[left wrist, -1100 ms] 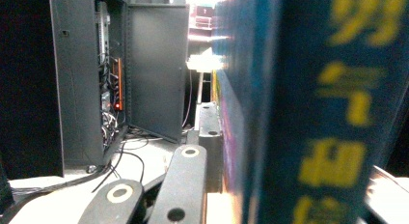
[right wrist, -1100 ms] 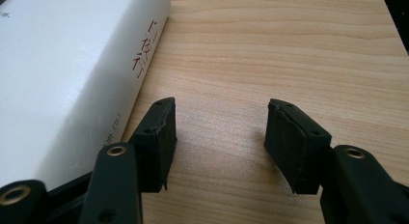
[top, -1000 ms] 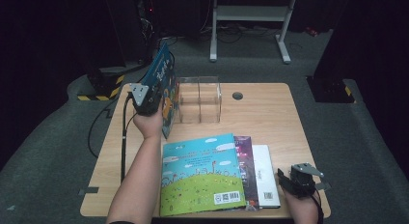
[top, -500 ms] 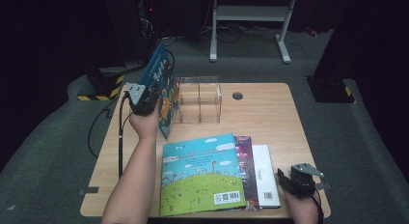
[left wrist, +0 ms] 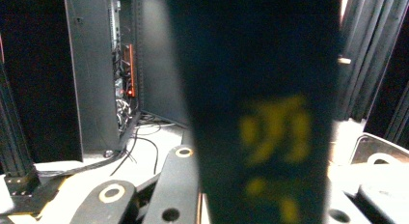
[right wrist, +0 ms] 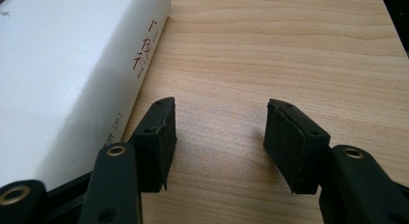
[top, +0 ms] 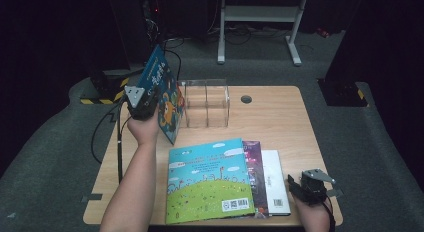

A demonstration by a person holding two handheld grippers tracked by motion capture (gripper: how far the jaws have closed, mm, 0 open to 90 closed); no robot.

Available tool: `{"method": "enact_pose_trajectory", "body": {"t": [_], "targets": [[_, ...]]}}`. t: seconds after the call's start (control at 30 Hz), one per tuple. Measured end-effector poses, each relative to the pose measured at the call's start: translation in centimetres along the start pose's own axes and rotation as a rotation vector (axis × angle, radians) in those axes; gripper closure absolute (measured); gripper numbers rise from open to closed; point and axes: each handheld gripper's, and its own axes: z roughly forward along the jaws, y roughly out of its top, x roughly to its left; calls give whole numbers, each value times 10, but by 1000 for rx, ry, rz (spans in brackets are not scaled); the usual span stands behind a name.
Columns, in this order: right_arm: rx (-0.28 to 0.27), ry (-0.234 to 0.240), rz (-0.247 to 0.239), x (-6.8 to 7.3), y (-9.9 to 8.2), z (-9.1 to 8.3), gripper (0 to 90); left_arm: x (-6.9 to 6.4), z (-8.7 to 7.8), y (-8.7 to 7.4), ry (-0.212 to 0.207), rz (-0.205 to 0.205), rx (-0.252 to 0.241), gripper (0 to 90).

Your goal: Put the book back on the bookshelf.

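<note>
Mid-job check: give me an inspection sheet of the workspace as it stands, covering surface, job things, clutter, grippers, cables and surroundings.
Surface: wooden table, round grommet hole near the far edge.
Job's things: blue book held up off the table, left of the clear organizer; green picture book overlaps a dark book and a white book.
Clutter: nothing seen.
Grippers: left hand-held gripper shut on the blue book; right hand-held gripper open, empty, beside the white book.
Cables: black cable trails from the left hand-held gripper.
Surroundings: dark room, grey carpet, white stand.
</note>
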Motion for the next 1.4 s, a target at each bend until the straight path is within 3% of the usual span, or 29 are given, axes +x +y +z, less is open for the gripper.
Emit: {"method": "enact_pose_trajectory", "body": {"t": [0.4,0.83,1.1,1.4], "targets": [[3,-1,7,0,0,0,449,-2,2,0,9,18,-18,797],[3,0,7,0,0,0,449,0,2,3,-6,31,11,776],[3,1,7,0,0,0,448,2,1,5,-33,25,28,737],[1,2,5,0,0,0,446,2,0,5,-59,3,37,612]]}}
